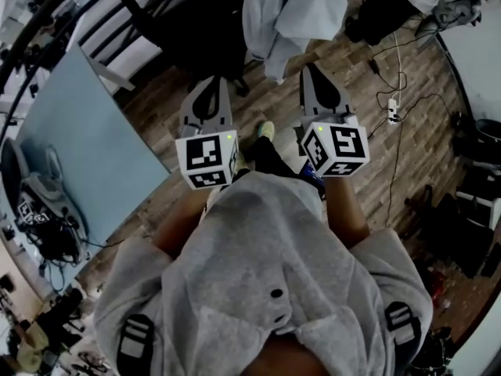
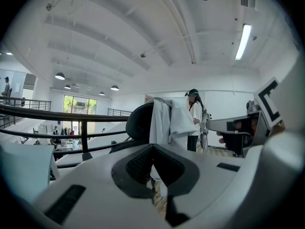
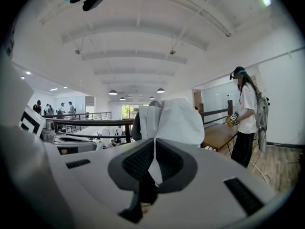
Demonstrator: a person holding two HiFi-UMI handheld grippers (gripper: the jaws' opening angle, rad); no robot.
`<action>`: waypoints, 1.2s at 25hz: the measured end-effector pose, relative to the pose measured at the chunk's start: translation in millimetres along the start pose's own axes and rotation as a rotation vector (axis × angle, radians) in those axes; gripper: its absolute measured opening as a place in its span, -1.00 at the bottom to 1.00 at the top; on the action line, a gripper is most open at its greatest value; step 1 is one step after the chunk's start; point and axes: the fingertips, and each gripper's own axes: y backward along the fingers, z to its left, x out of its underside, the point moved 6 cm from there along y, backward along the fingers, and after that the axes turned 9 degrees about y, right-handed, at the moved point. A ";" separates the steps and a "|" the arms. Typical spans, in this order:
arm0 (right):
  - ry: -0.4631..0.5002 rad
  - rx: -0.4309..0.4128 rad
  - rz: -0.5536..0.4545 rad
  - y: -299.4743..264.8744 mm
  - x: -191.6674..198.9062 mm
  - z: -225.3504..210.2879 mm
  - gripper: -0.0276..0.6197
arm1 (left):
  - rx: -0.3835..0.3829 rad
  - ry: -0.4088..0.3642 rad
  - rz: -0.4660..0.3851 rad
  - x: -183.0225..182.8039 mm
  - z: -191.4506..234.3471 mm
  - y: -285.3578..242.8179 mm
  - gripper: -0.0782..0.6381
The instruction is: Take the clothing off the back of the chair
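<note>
Both my tools are pinched narrow with nothing in them: the left tool (image 1: 214,81) and the right tool (image 1: 310,69) point side by side at the white garment (image 1: 291,12), well short of it. It hangs over the top edge of the black office chair (image 1: 205,23), most of it falling down the chair's right side.

My main worry is arriving with the jaws this tight. I would only prod the cloth and push it further over the back. If I grab a single fold and pull toward me, the fabric could snag on the top of the chair back, or the chair could turn or roll, as I expect an office chair to. The hem may also drag on the wooden floor (image 1: 407,171). A power strip (image 1: 391,110) and its cables lie to my right, an easy thing to catch a foot on.

I cannot see how the garment is hung: collar, sleeves and the far side are hidden. The chair's seat and base are cut off, and my own body fills the lower head view.
</note>
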 end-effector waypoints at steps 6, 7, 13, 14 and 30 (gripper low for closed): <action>-0.027 0.008 0.001 -5.5 -2.7 -9.3 -0.88 | -0.019 0.009 -0.010 1.6 7.8 -3.7 -0.75; -0.021 0.007 -0.005 -8.2 -5.3 -10.5 -0.87 | -0.020 0.008 -0.013 0.3 8.6 -6.2 -0.75; -0.002 -0.017 -0.017 -20.8 -12.5 -15.3 -0.59 | -0.015 0.002 -0.018 -1.4 8.7 -21.9 -0.75; 0.000 -0.021 -0.013 -23.6 -11.7 -17.0 -0.49 | -0.016 0.001 -0.015 -1.3 7.4 -25.1 -0.75; 0.108 0.066 -0.093 -97.4 -48.7 -50.9 0.89 | -0.055 -0.029 -0.013 -26.1 -1.0 -77.0 -0.75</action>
